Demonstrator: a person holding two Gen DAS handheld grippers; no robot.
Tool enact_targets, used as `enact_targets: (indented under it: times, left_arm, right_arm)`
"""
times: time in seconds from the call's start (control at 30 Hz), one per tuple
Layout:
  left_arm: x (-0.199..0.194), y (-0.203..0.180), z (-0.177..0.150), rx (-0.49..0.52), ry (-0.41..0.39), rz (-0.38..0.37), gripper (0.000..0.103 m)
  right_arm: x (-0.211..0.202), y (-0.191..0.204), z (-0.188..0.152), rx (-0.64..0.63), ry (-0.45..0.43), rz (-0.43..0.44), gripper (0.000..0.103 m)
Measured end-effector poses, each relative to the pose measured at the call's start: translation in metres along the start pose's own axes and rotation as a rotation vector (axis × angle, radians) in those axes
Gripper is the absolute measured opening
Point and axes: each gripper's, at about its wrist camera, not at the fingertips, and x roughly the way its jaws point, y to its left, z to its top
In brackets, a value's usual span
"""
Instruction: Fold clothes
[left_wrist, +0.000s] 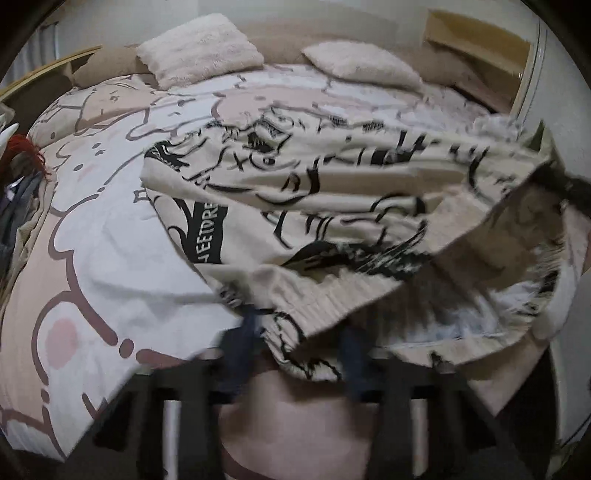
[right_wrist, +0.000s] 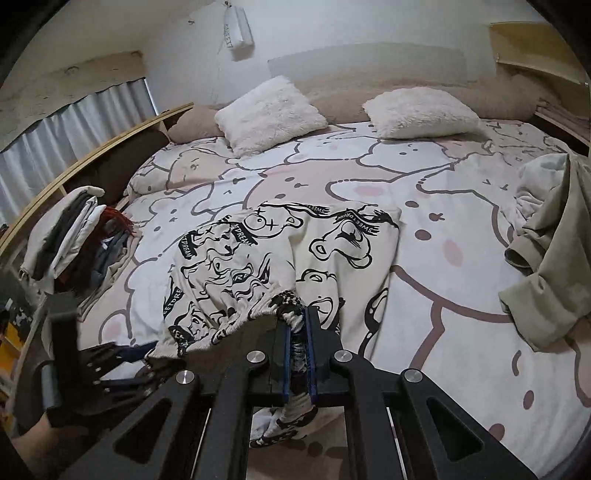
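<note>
Now, garment: cream printed trousers (right_wrist: 280, 254) spread on the bed (right_wrist: 461, 295), waistband end lifted.
Right tongs (right_wrist: 299, 332): pinched tight on the gathered waistband.
Left tongs (left_wrist: 295, 339): blurred, jaws narrow; the hem lies over them, grip impossible to tell.
Nearby: folded stack (right_wrist: 70, 236) left, olive garment (right_wrist: 554, 258) right.

Garment (right_wrist: 280, 258) on bed (right_wrist: 461, 295) (pillows (right_wrist: 271, 110) behind)
</note>
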Motion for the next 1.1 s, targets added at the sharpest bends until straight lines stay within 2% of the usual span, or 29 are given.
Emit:
enact_targets:
  times: [0.1, 0.27, 0.37, 0.43, 0.63, 0.7, 0.77, 0.8, 0.93, 1.03, 1.1]
  left_arm:
    - [-0.007, 0.012, 0.000, -0.036, -0.023, 0.030, 0.009]
    - [-0.032, 0.048, -0.004, -0.175, -0.075, 0.083, 0.009]
    - [-0.038, 0.065, -0.014, -0.270, -0.063, 0.076, 0.009]
    - [-0.035, 0.069, -0.022, -0.294, -0.043, 0.072, 0.009]
    - [-0.027, 0.069, -0.039, -0.337, -0.013, 0.064, 0.009]
    - [-0.026, 0.069, -0.040, -0.347, -0.020, 0.065, 0.009]
    - [-0.027, 0.069, -0.042, -0.354, -0.033, 0.070, 0.009]
    - [-0.028, 0.068, -0.042, -0.352, -0.038, 0.073, 0.009]
    - [-0.025, 0.060, -0.041, -0.283, -0.053, 0.133, 0.009]
    - [-0.023, 0.062, -0.037, -0.257, -0.065, 0.176, 0.009]
    - [-0.026, 0.072, -0.027, -0.247, -0.081, 0.214, 0.011]
  right_arm:
    - [-0.001, 0.000, -0.002, -0.015, 0.002, -0.023, 0.008]
    - [0.006, 0.017, -0.036, -0.074, 0.076, -0.050, 0.008]
    - [0.015, 0.037, -0.066, -0.120, 0.116, -0.073, 0.008]
    - [0.021, 0.048, -0.085, -0.137, 0.132, -0.094, 0.008]
    - [0.024, 0.054, -0.105, -0.144, 0.087, -0.218, 0.008]
    - [0.025, 0.051, -0.107, -0.137, 0.078, -0.256, 0.019]
    - [0.024, 0.049, -0.108, -0.131, 0.072, -0.300, 0.054]
    - [0.025, 0.048, -0.109, -0.129, 0.069, -0.310, 0.056]
    - [0.031, 0.051, -0.110, -0.163, 0.063, -0.350, 0.056]
    - [0.032, 0.056, -0.101, -0.211, 0.042, -0.366, 0.018]
    - [0.027, 0.057, -0.092, -0.232, 0.008, -0.369, 0.018]
